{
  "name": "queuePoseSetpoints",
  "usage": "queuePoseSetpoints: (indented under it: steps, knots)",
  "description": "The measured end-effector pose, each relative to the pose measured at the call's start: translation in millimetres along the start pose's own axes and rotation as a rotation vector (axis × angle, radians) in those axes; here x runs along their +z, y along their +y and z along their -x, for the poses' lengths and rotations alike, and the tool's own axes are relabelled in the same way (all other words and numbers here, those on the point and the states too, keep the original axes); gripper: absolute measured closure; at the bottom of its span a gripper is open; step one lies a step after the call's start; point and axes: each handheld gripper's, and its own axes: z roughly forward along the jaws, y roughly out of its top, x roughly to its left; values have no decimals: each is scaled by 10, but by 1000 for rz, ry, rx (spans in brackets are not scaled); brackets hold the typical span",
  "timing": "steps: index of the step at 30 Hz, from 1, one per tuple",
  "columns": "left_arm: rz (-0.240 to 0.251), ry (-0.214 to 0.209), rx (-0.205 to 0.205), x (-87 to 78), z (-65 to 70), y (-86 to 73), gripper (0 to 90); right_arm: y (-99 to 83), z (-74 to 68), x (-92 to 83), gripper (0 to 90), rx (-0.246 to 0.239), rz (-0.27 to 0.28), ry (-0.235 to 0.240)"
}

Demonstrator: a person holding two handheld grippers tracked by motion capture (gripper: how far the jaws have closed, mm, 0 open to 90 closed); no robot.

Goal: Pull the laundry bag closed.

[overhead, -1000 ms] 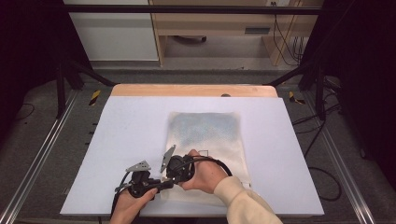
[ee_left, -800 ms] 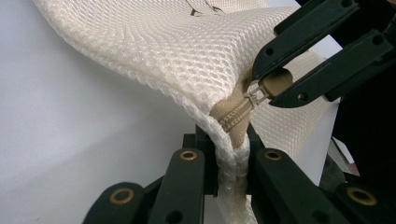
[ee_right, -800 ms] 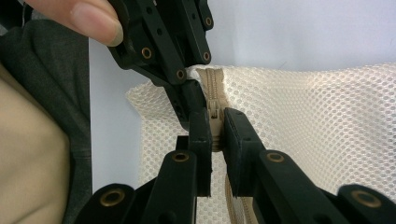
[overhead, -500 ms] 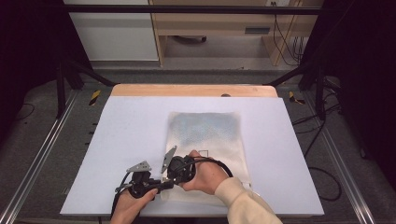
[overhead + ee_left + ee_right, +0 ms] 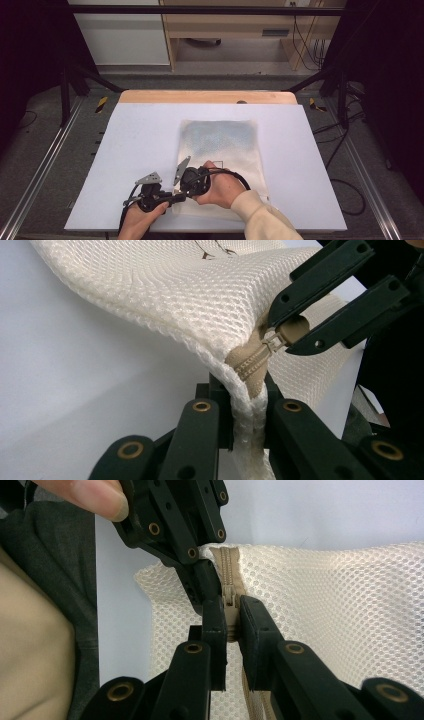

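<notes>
Mesh bag [image 5: 220, 150] flat on white table [image 5: 125, 150], near corner lifted. Left gripper [image 5: 248, 405] clamped on bag's corner hem beside zipper end; right gripper [image 5: 231, 625] pinched shut on zipper pull [image 5: 230, 600]. Zipper track [image 5: 252, 360] running away from left gripper, toward right side

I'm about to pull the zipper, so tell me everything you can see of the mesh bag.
The mesh bag is cream, open-weave fabric, flat on the white table, its near corner lifted. A tan zipper runs along that edge. The left gripper clamps the corner; the right gripper pinches the zipper pull. A small dark print marks its top face.
</notes>
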Motion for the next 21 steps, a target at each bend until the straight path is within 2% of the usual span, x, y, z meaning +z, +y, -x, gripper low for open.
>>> queuePoseSetpoints:
  steps: [21]
  knots:
    - [2,-9,0,-11,7,5,842,-97,28,-4,822,12,-25,-8]
